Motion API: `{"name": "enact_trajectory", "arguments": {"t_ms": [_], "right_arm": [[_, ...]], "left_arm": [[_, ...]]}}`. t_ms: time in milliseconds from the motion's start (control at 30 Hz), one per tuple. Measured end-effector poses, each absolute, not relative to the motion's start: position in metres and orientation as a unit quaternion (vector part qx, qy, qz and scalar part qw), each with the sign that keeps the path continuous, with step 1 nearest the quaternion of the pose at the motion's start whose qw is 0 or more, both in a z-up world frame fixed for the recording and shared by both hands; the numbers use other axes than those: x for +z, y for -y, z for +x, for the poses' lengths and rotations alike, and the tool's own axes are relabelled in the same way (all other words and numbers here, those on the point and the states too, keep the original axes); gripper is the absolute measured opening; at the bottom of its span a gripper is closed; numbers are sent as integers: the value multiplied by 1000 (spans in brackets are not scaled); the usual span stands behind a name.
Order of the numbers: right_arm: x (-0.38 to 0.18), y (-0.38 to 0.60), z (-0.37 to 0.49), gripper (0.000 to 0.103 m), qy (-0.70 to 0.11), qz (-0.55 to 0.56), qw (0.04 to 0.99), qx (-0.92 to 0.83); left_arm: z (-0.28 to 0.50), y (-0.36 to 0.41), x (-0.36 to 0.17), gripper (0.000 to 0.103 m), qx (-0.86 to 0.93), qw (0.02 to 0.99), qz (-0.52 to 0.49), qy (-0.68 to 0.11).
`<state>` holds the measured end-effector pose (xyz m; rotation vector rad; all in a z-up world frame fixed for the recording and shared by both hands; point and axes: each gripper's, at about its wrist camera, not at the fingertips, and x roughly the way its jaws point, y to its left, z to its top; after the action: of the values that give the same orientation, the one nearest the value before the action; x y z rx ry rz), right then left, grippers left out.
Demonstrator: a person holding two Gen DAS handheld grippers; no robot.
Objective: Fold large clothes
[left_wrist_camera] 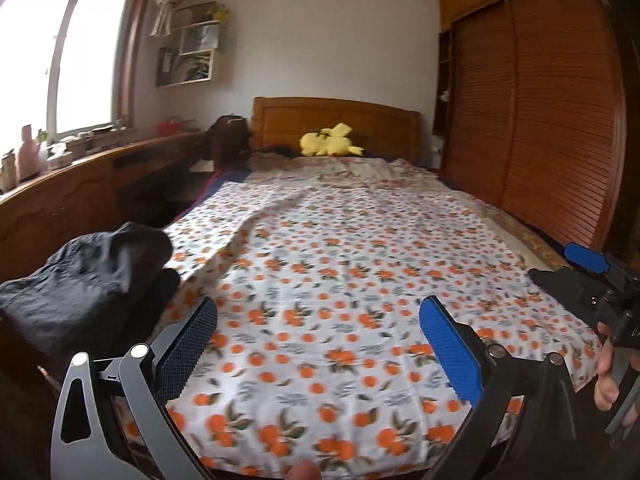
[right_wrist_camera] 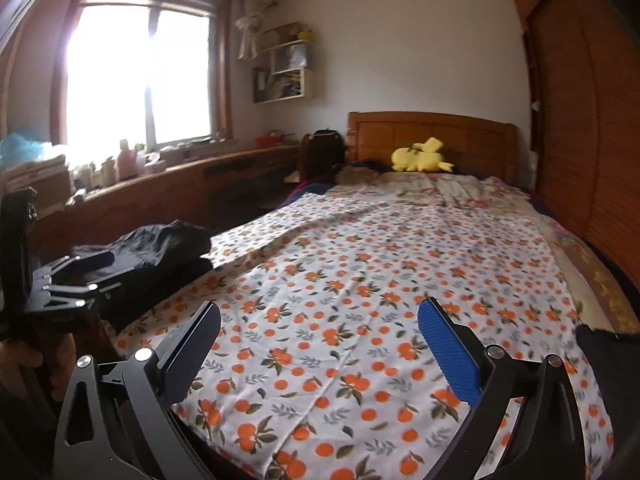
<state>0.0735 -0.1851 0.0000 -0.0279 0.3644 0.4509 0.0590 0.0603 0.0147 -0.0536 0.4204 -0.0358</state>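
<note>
A dark crumpled garment point(left_wrist_camera: 92, 280) lies heaped at the near left corner of the bed, also in the right wrist view point(right_wrist_camera: 160, 248). A second dark piece of cloth point(right_wrist_camera: 608, 352) shows at the right edge of the bed. My left gripper point(left_wrist_camera: 318, 316) is open and empty, above the foot of the bed, right of the dark garment. My right gripper point(right_wrist_camera: 320, 316) is open and empty above the foot of the bed. It also shows in the left wrist view point(left_wrist_camera: 576, 264) at the right, and the left gripper point(right_wrist_camera: 72, 276) shows beside the dark garment.
The bed is covered by a white sheet with orange fruit print point(left_wrist_camera: 340, 272). A yellow plush toy point(left_wrist_camera: 328, 142) lies by the wooden headboard point(left_wrist_camera: 336, 120). A wooden wardrobe point(left_wrist_camera: 540, 120) stands on the right. A long wooden desk with bottles point(left_wrist_camera: 80, 168) runs under the window.
</note>
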Motion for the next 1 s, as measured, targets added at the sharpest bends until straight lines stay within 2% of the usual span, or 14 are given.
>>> {"name": "enact_trajectory", "arguments": {"t_ms": [433, 1000], "right_arm": [[1, 243, 27, 95, -146, 24, 981, 129], [-6, 249, 27, 95, -150, 28, 980, 125]], "left_arm": [[32, -2, 28, 101, -37, 981, -2, -189], [25, 2, 24, 101, -39, 981, -2, -191]]}}
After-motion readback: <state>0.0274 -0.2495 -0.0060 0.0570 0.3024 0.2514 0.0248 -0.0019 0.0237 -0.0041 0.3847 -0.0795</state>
